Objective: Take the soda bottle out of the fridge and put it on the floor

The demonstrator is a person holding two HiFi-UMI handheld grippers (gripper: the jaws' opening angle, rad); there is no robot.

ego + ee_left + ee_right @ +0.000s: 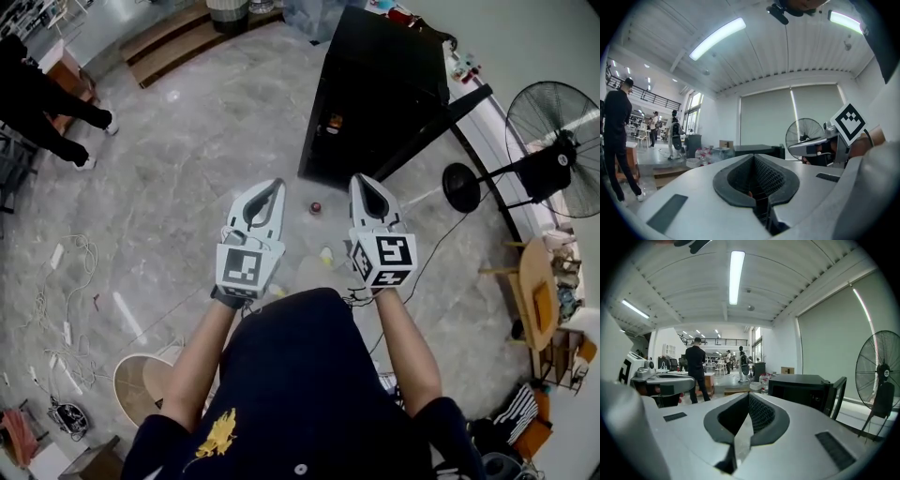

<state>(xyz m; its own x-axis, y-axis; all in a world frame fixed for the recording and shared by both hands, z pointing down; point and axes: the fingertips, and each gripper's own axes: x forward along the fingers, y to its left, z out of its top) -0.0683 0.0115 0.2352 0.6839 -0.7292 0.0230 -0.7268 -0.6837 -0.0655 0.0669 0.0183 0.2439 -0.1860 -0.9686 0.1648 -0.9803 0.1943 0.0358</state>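
The black fridge [375, 94] stands ahead on the marble floor, its door [450, 112] swung open to the right; it also shows in the right gripper view [799, 385]. A small red-capped thing [316, 207] stands on the floor in front of the fridge, and a pale yellow thing [325, 253] lies nearer me. From above I cannot tell whether either is the soda bottle. My left gripper [277, 183] and right gripper [359, 178] are held up side by side, pointing level toward the fridge. Both are shut with nothing between the jaws [754, 157] [749, 394].
A standing fan [553, 150] with a round base [461, 187] is right of the fridge. A person in black [47, 112] stands at the far left. Loose cables [66, 300] trail over the floor at the left. A round wooden table [539, 291] is at the right.
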